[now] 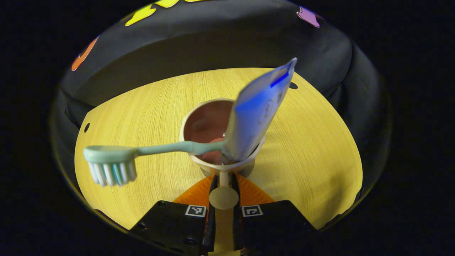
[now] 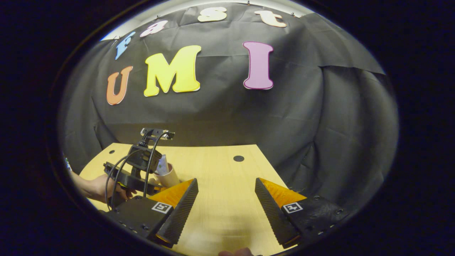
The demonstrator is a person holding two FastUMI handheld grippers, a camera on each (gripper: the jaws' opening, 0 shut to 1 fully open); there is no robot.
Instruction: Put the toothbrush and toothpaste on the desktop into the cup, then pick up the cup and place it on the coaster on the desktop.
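A beige cup [image 1: 208, 122] with a pinkish inside sits right in front of my left gripper [image 1: 224, 181], whose orange-backed fingers [image 1: 213, 185] are shut on its thin handle. In the cup, a white and blue toothpaste tube [image 1: 257, 110] leans to the upper right. A mint-green toothbrush [image 1: 113, 160] also stands in it, sticking out to the left with its bristles down. In the right gripper view, my right gripper [image 2: 225, 209] hangs open and empty over the wooden desktop [image 2: 220, 170]. Farther left in that view are the left gripper [image 2: 138, 167], the cup [image 2: 171, 176] and the tube [image 2: 162, 165].
The round light-wood desktop [image 1: 142, 106] has small dark holes [image 1: 86, 127] near its edges. A hand [image 2: 94, 186] holds the left gripper, with black cables looping over it. Black cloth walls the booth close behind the desk.
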